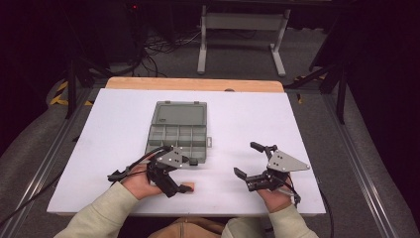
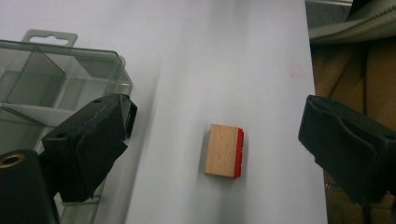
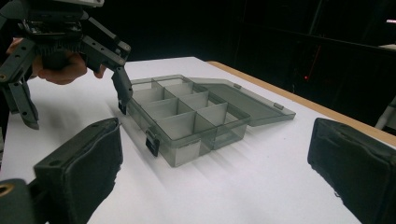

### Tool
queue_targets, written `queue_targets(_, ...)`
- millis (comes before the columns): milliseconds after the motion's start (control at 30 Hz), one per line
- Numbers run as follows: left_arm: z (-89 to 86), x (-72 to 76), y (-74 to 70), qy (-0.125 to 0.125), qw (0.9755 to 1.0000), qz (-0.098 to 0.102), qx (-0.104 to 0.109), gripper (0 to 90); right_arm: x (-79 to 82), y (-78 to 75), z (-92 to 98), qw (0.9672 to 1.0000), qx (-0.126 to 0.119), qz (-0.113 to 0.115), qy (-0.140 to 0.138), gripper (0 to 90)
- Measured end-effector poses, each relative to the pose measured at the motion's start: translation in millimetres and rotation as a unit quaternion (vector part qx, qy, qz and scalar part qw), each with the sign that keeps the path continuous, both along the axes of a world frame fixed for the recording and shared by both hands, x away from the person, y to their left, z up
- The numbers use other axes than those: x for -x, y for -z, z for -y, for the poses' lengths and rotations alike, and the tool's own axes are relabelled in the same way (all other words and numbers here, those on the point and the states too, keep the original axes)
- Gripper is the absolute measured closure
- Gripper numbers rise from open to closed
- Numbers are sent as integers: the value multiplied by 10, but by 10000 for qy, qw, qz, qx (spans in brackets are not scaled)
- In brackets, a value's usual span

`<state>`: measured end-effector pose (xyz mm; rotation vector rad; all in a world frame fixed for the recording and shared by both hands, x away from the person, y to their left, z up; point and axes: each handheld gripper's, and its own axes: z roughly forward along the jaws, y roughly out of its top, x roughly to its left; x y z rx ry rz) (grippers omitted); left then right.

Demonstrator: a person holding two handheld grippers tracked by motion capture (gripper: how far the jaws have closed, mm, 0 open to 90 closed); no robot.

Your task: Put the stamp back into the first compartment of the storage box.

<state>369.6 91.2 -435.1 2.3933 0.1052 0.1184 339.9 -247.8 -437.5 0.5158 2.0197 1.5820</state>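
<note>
my left gripper [image 1: 179, 174] hangs over the near edge of the desk [image 1: 99, 129], jaws wide apart, with the small wooden block [image 2: 224, 150], red along one side, lying flat between them and touching neither. my right gripper [image 1: 249, 160] sits toward the near right corner, jaws also spread and holding nothing. the grey compartment box [image 1: 176, 135] rests mid-desk, lid folded back flat toward the far edge, just beyond the left gripper.

No readable text, label, brand, number or sign appears on anything here.
</note>
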Motion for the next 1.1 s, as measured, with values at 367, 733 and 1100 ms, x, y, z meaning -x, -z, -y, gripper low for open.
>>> queue_targets(367,79,-29,84,24,9985,-227,-495,105,-1,3,-4,10000,8,-8,-7,35)
queue_targets(733,144,-39,167,215,9951,-467,-847,140,-4,6,-7,10000,23,-14,-15,35)
queue_targets(1100,166,-26,205,351,9946,-491,-843,223,-3,8,-13,10000,20,-38,-50,35)
